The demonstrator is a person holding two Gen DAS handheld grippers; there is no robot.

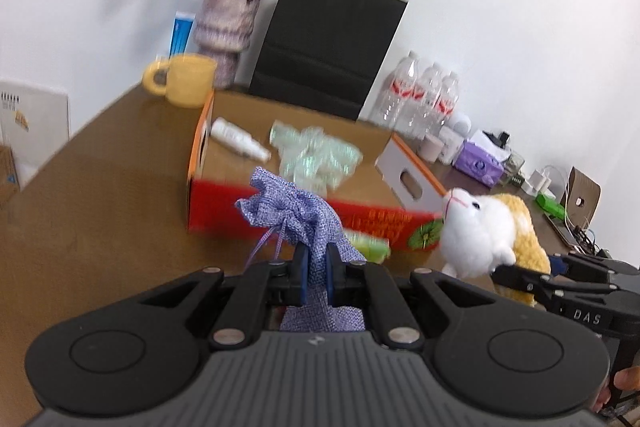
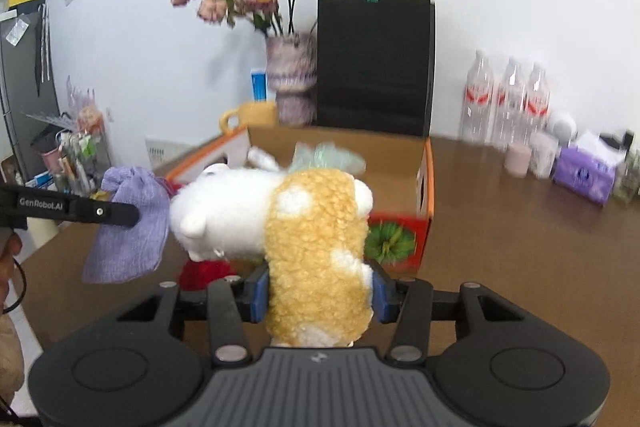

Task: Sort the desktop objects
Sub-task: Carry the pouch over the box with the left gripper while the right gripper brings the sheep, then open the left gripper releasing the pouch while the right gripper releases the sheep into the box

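Left tool (image 1: 316,273): clamped on a purple cloth pouch (image 1: 298,215), held above the counter (image 1: 100,195) just before the box (image 1: 304,163).
Right tool (image 2: 320,293): clamped on a white and yellow plush toy (image 2: 288,227), held beside the pouch.
Box: open, red-fronted; a white bottle (image 1: 239,139) and clear packets (image 1: 316,157) are seen inside.

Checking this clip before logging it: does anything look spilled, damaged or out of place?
Nothing stands out. The left tool grips a purple woven drawstring pouch, the right tool a white-and-yellow plush toy, both before the open red cardboard box. Motion blur hides fine detail.
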